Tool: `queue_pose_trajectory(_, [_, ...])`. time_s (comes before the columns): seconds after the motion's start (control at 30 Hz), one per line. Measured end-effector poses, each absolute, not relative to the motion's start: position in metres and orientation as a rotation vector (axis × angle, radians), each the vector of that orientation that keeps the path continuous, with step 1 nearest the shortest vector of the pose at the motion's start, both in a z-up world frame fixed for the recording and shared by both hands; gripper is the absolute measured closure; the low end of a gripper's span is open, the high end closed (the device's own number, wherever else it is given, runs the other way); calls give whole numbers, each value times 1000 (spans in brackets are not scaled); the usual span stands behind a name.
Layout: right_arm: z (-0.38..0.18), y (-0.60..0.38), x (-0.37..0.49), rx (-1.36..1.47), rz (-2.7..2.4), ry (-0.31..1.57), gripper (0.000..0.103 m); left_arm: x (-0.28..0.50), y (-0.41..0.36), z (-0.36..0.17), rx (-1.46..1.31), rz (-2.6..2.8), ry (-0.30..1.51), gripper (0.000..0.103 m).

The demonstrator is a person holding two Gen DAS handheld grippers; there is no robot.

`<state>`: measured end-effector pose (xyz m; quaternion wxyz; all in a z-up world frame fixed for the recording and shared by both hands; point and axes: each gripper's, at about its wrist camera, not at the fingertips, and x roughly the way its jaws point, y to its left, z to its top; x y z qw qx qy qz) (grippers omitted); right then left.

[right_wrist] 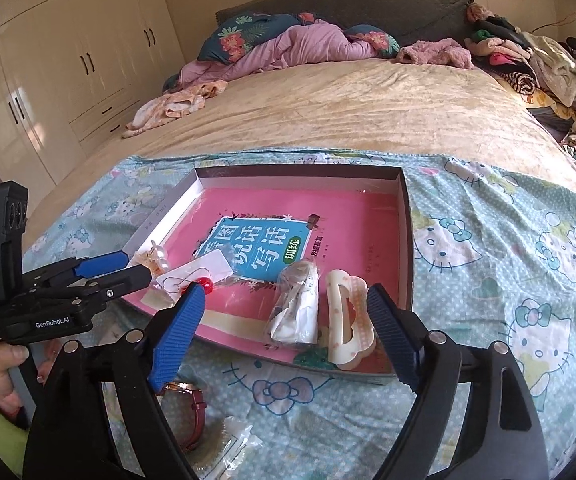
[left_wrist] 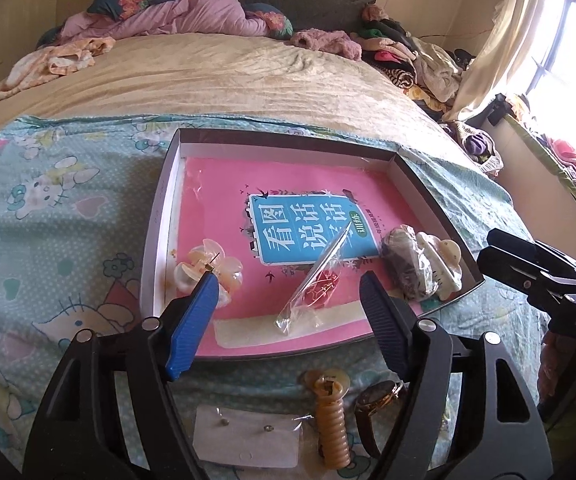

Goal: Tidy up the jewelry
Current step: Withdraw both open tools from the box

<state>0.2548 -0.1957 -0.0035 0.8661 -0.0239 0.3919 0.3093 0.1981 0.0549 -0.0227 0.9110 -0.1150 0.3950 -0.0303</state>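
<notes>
Both grippers, left gripper (left_wrist: pixel 288 304) and right gripper (right_wrist: pixel 283 328), are hanging wide open, empty, over the tray's near rim (left_wrist: pixel 288 354); bagged earrings (left_wrist: pixel 316 284) are lying inside, long axis pointing away.

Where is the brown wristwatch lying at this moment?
The wristwatch lies on the blue sheet outside the box, in front of its near edge, just right of the ribbed tan hair clip in the left wrist view.
</notes>
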Motion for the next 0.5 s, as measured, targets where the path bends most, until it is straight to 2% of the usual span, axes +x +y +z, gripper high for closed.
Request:
queue_pose_trajectory(0.1, [3,-201,249,-33,646,803,16,193,54,-18,-238,-61,804,32])
queue_pose_trajectory(0.13, [5,-203,247,-28,641,794,11,191,54,-16,-239,-61,800,26])
queue_pose_trajectory(0.17, [7,-205,244,-24,639,785,10,189,53,-13,-239,-58,795,20])
queue_pose_trajectory(0.27, [13,-211,238,-11,642,770,10,183,53,-6,-238,-50,778,11])
queue_pose_trajectory(0.5, [28,-221,221,2,645,732,10,170,55,7,-252,-42,746,10])
